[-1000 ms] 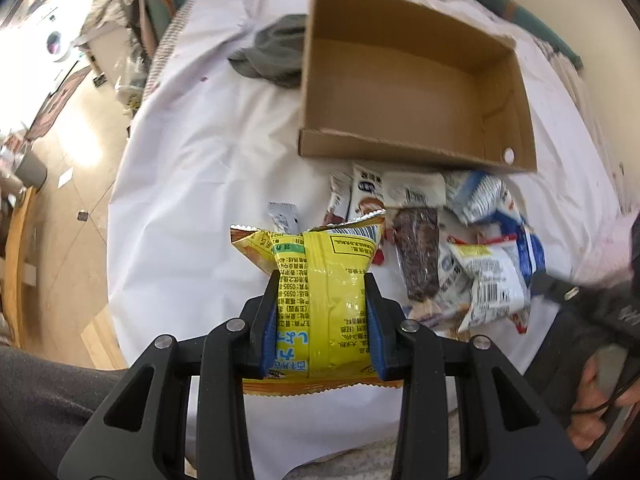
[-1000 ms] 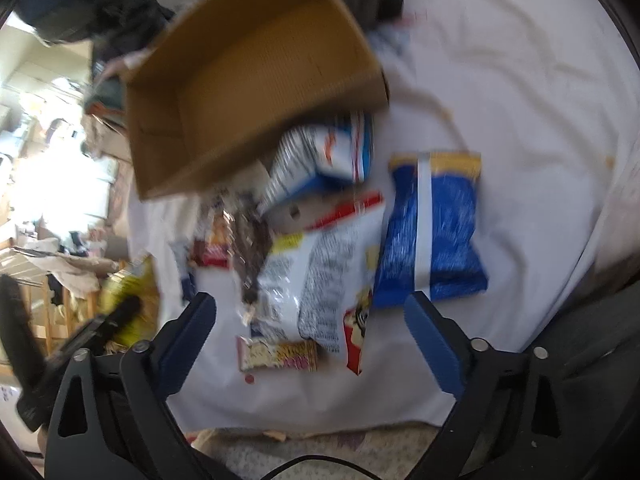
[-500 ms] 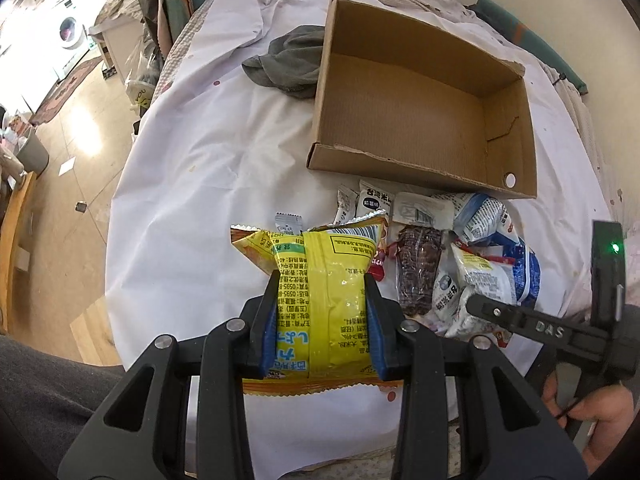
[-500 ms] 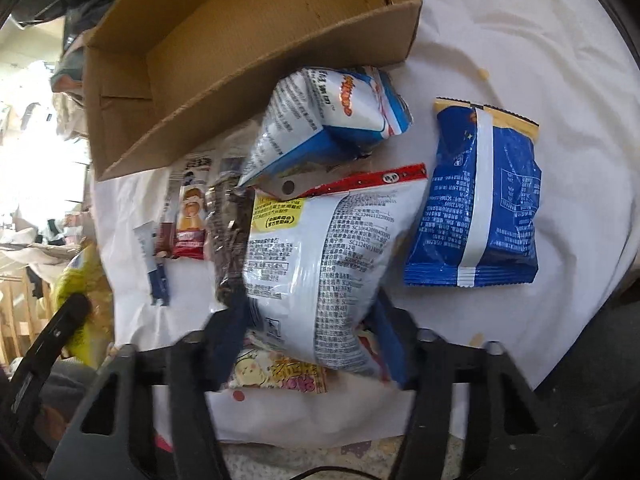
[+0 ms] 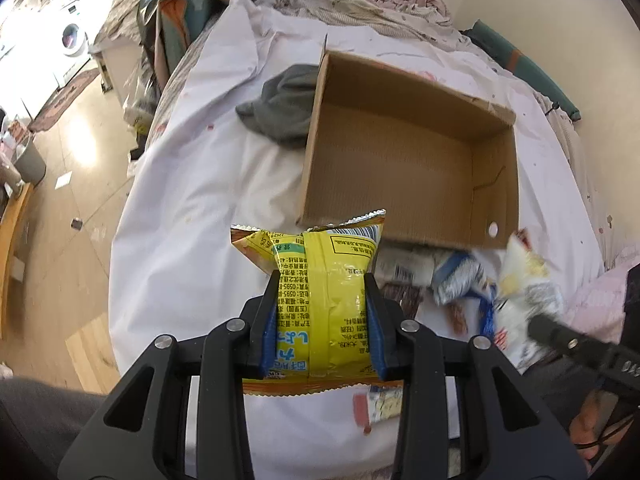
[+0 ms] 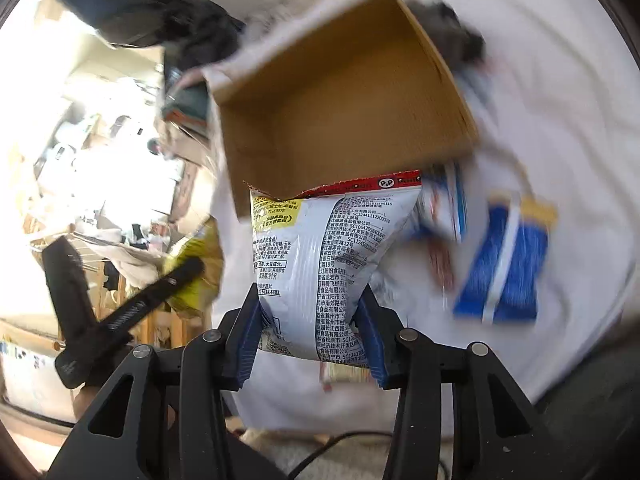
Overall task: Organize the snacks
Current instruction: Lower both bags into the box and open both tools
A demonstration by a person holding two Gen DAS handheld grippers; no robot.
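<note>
An empty cardboard box (image 5: 392, 168) lies open on the white sheet. My left gripper (image 5: 321, 292) is shut on a yellow snack bag (image 5: 324, 264), held in the air just short of the box's near wall. In the right wrist view my right gripper (image 6: 310, 312) has a white snack bag (image 6: 320, 248) with a red top seam between its jaws. The jaws are closing and the pads press into the bag, which hangs clear of the sheet before the box (image 6: 340, 112). From the left wrist view this bag (image 5: 520, 284) is blurred at the right.
A blue snack bag (image 6: 504, 268) lies on the sheet at the right. Several loose packets (image 5: 404, 268) sit below the box's front wall, and a flat packet (image 5: 380, 404) lies near me. A grey cloth (image 5: 280, 112) rests against the box's left side. The sheet drops to the floor at left.
My right gripper went from wide open above the pile to closed on the white bag and lifted it. The left gripper rose with the yellow bag, nearer the box.
</note>
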